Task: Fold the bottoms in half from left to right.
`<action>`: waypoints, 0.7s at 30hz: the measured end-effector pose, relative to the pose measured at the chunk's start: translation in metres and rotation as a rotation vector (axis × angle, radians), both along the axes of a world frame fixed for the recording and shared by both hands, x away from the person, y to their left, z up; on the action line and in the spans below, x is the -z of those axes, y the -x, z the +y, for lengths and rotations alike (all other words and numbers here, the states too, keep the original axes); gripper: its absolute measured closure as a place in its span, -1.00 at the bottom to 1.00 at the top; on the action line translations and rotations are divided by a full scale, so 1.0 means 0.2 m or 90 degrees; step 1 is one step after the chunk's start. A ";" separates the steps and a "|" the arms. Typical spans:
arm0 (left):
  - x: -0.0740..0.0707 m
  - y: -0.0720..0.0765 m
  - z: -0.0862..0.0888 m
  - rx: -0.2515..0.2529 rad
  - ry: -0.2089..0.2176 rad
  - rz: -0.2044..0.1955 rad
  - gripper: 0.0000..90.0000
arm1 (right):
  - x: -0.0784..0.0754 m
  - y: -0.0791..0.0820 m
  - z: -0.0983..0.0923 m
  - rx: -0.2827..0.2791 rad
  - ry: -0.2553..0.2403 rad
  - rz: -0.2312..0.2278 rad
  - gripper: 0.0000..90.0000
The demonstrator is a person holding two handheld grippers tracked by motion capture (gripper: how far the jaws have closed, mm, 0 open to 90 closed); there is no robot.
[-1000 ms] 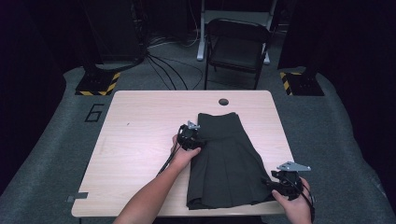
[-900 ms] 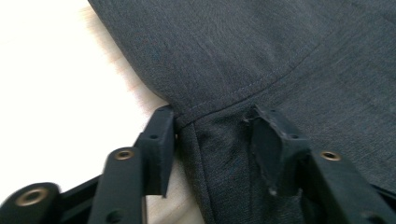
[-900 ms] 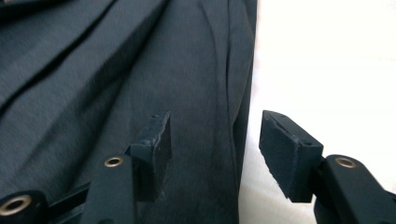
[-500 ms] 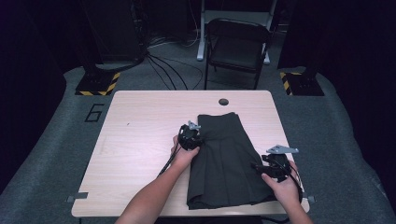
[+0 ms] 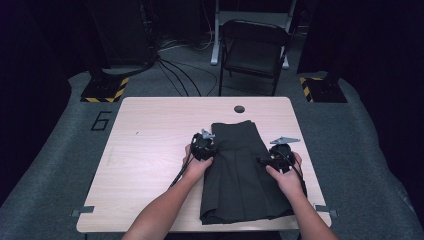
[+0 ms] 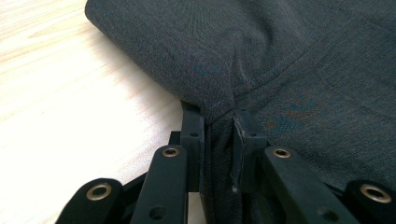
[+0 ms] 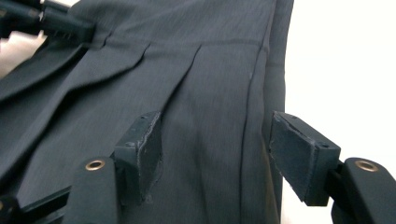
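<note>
We've got one dark pleated skirt (image 5: 245,175) lying flat on the right half of the table (image 5: 150,165), hem toward us. Left tongs (image 6: 218,140) have just closed and are clamped on a pinch of fabric at the skirt's left edge near the waistband. Right tongs (image 7: 215,154) have been opening and stand apart over the right side, pads not pressing cloth yet. For a clean grab we'd set the right tongs level with the left ones and catch every layer before lifting. Count: one skirt, two tongs, one chair (image 5: 255,50) behind
</note>
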State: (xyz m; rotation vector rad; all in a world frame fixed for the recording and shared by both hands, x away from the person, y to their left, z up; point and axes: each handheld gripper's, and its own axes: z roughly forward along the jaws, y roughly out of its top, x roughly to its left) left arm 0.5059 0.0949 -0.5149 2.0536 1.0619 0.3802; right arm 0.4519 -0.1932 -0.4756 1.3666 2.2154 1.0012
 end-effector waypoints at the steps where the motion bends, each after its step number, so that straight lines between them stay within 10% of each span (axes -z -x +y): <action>1: 0.00 0.00 0.00 -0.001 0.002 -0.001 0.69 | 0.00 -0.02 0.01 0.004 0.002 0.003 -0.24; 21: 0.01 0.06 0.04 0.006 0.028 0.010 -0.08 | 0.14 -0.24 0.03 0.060 0.019 0.055 -0.27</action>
